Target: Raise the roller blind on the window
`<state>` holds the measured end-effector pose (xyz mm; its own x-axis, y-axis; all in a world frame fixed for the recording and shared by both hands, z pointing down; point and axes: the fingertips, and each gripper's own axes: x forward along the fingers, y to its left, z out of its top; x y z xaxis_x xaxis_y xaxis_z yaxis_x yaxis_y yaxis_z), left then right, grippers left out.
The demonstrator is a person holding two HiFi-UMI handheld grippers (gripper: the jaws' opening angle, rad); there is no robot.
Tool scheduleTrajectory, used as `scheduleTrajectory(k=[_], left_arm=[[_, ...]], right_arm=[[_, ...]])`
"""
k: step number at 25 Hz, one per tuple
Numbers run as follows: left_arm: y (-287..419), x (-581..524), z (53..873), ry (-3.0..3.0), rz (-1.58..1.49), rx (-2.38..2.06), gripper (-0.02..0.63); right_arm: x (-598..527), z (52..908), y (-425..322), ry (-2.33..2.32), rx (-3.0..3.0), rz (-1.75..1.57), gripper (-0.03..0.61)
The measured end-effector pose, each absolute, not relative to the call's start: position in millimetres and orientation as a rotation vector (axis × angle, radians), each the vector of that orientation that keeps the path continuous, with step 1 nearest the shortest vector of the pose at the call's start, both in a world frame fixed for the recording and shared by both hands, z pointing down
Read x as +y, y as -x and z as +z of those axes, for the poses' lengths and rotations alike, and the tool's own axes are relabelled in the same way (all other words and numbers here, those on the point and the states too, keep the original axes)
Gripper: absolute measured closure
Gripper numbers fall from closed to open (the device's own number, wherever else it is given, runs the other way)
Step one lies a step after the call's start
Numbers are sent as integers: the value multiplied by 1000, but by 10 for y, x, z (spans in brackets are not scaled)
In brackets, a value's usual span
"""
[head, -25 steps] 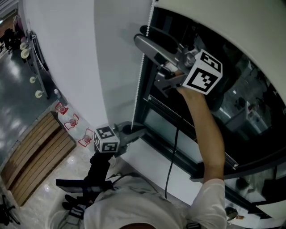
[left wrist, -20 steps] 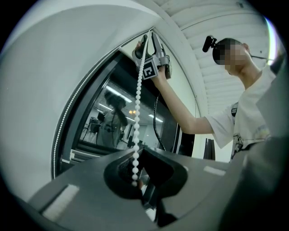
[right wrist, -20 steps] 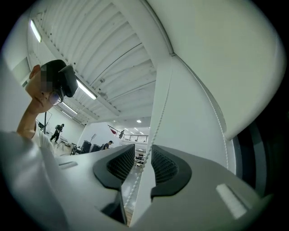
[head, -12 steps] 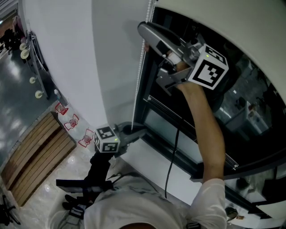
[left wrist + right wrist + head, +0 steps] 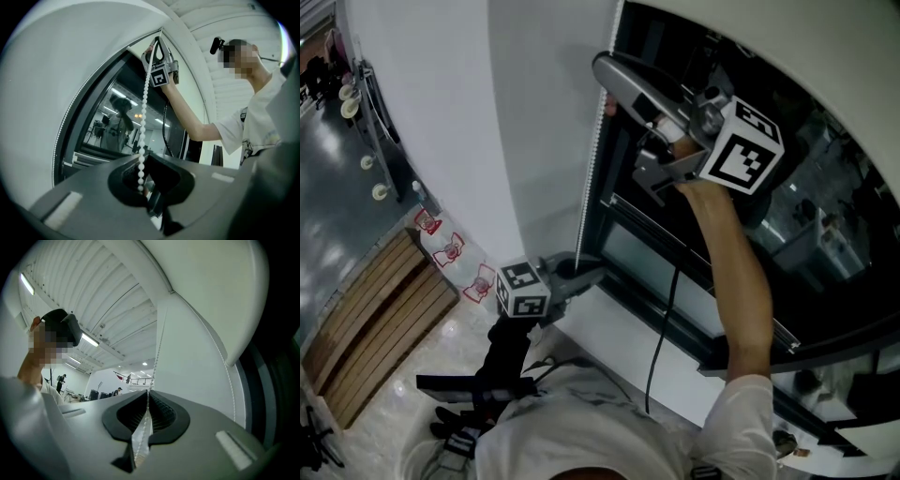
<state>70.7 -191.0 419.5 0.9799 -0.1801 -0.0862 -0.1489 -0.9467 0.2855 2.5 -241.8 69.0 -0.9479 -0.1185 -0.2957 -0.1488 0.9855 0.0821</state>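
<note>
- While the person's right arm (image 5: pixel 733 272) reaches up beside the window (image 5: pixel 825 220), the right gripper (image 5: pixel 605 75) sits high on the bead chain (image 5: pixel 592 159), near the top corner of the dark frame.
- Its jaws have just been closing. The right gripper view shows them drawn nearly together, with the chain pinched between the ribbed pads and running on upward out of the grip.
- The left gripper (image 5: pixel 581 270) is held low, just beside the bottom corner of the window frame, with its marker cube (image 5: pixel 522 291) toward the person.
- In the left gripper view its jaws are pressed onto the same chain. The beads run down into the dark hollow and end between the pads.
- From the left gripper the chain runs in a straight line up to the right gripper.
- The roller blind (image 5: pixel 787 47) shows as a white sheet across the upper part of the window, with dark glass bare beneath it.
- In the right gripper view the blind hangs just beside the chain, and a second strand of beads follows its edge.
- A plain white wall (image 5: pixel 441 112) lies left of the chain, and a white sill (image 5: pixel 614 342) runs under the frame.
- A black cable (image 5: pixel 661 328) hangs down in front of the sill, below the raised arm.
- At the far left of the head view, a glossy floor (image 5: pixel 337 216) and a patch of wooden slats (image 5: pixel 375 314) are visible.
</note>
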Motion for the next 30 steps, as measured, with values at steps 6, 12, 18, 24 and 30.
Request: scheduleTrajectory(k=[6,12,18,24,30], left_arm=[[-715,-1900,4199,-2846,-161,-236,615],[-708,-1902,4203,-2840,-164,-240,615],[-685,-1899,4225,-2836,-165,-246,615],[-682,-1900,4211,-2836,-167,-252,615],[-655,-1920,4163,-2845,-179,-262,615]], right_arm=[[-2426,1079,22,225,2891,127,565],[-2395,1690,86,238,2954,33,563],[-2374,2152,51,250,2973,-63,563],[-2314,2473,25,256,2992,-119,564],[-2256,2861,17,268,3028,-196,564]])
